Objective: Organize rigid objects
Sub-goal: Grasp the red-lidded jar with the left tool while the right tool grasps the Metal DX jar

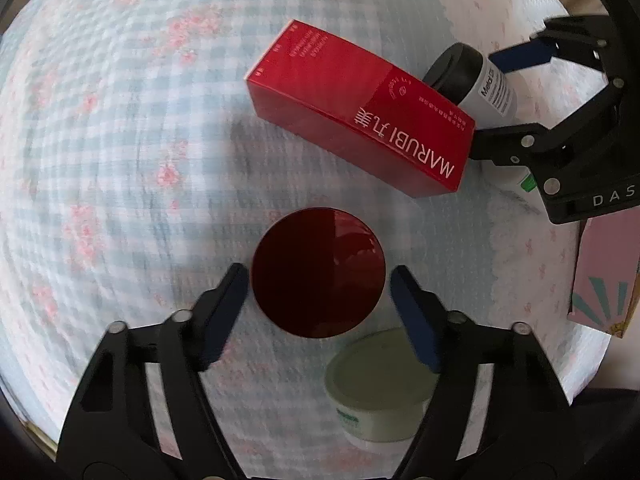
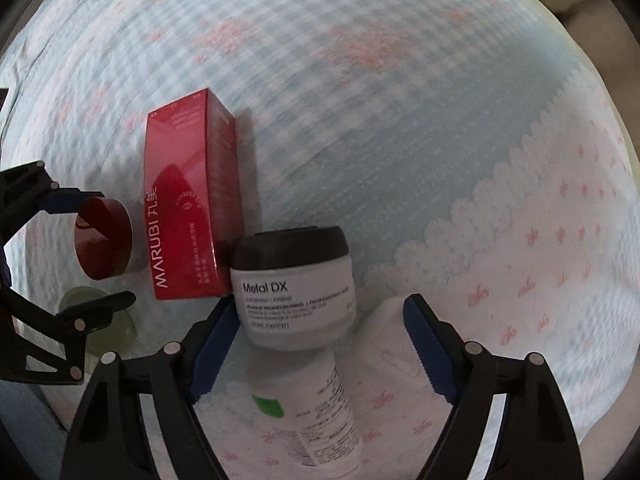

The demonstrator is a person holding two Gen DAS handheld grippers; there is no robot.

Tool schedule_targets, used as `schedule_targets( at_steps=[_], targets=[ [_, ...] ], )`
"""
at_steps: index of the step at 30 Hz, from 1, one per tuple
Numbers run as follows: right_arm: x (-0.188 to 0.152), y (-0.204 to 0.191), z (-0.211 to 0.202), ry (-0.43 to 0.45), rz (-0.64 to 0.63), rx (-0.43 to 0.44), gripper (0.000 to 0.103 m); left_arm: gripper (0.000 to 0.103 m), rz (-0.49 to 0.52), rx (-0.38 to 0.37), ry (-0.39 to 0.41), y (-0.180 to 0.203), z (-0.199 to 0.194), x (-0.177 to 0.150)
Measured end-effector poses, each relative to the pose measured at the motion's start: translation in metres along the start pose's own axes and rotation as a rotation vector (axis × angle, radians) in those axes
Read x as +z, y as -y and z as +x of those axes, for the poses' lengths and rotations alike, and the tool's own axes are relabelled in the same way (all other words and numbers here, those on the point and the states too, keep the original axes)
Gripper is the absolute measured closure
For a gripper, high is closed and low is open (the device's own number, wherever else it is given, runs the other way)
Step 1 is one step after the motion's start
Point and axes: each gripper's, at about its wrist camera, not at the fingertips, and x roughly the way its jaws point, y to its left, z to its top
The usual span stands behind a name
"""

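A dark red round jar [image 1: 318, 272] stands on the checked cloth [image 1: 120, 140]. My left gripper [image 1: 318, 280] is open, its fingers on either side of the jar, not clamped. A red MARUBI box [image 1: 360, 112] lies beyond it. A white jar with a black lid [image 2: 292, 284], marked Metal DX, stands beside the box. My right gripper [image 2: 316, 316] is open around that jar, its left fingertip close to the jar wall. The red jar [image 2: 104, 240] and box [image 2: 192, 200] also show in the right wrist view.
A pale green tub [image 1: 376, 388] sits under my left gripper's right finger. A white bottle with a green mark [image 2: 300, 412] lies below the white jar. A white flat object [image 2: 384, 344] lies beside it. A pink box [image 1: 604, 276] is at the right edge.
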Motion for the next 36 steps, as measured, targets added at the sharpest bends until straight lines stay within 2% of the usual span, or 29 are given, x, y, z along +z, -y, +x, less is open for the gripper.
schedule_targets(
  at_steps=[3, 4, 5, 6, 16, 25, 36],
  targets=[
    [0.006, -0.002, 0.004, -0.011, -0.046, -0.006, 0.029, 0.047, 0.003, 0.02, 0.004, 0.003, 0.005, -0.001],
    [0.007, -0.004, 0.004, -0.013, -0.066, -0.005, 0.036, 0.051, 0.001, 0.026, 0.007, 0.004, 0.006, -0.001],
    [0.009, -0.007, 0.006, -0.015, -0.077, 0.002, 0.041, 0.051, -0.001, 0.021, 0.009, 0.005, 0.007, -0.001],
    [0.012, -0.01, 0.008, -0.029, -0.085, 0.025, 0.051, 0.051, -0.005, 0.016, 0.01, 0.005, 0.007, -0.001],
    [0.012, -0.031, 0.007, -0.023, -0.072, -0.017, 0.051, 0.051, -0.005, -0.002, 0.027, -0.01, -0.006, -0.006],
    [-0.003, -0.037, -0.012, -0.003, 0.003, -0.045, 0.051, 0.051, -0.026, -0.005, 0.078, -0.023, -0.045, -0.018],
    [-0.033, -0.057, -0.097, 0.134, 0.245, -0.033, 0.051, 0.051, -0.026, -0.024, 0.195, -0.026, -0.125, -0.039]
  ],
)
